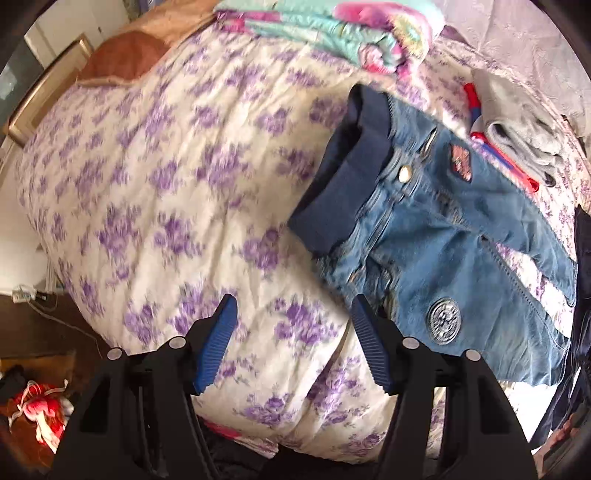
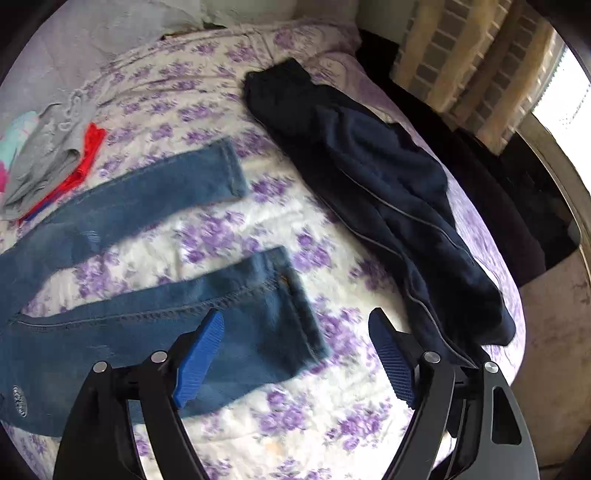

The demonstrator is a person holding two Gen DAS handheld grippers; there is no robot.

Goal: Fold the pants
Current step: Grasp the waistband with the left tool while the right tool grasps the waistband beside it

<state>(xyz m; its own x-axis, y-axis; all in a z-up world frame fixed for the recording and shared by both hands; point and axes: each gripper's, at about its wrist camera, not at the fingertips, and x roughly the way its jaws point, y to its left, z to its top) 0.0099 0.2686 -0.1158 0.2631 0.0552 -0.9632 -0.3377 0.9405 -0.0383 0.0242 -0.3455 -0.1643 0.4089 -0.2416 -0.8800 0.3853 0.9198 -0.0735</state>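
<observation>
While both cameras look steeply down at the bed point(image 1: 177, 177), I note the jeans point(image 1: 436, 236) lying spread flat on its purple-flowered cover, unfolded. I use the jeans as my landmark.

Left wrist view: the dark navy waistband sits at the end of the jeans nearest mid-bed, with a brass button just beside it, an orange patch on one hip and a round silver badge on the thigh closest to me. Left tongs point(image 1: 291, 332) stand wide apart above the cover, just off the waistband end of the jeans; nothing lies between the blue pads and neither pad touches cloth.

Right wrist view: the two legs of the jeans point(image 2: 155, 321) lie splayed, with bare cover showing between them. Right tongs point(image 2: 295, 350) also stand wide, hovering above the cuff end of the nearer leg; the cuff appears behind the gap but the pads grip nothing.

Beyond the far leg of the jeans lies a grey garment point(image 2: 48, 155) on top of a red one point(image 2: 86, 158). Beyond the cuffs, well apart from the jeans, lies a dark navy garment point(image 2: 376, 192) with a thin pale stripe. Past the waistband, near the top of the bed, a pink and teal blanket point(image 1: 332, 29) is bunched. Motion blur softens both views.
</observation>
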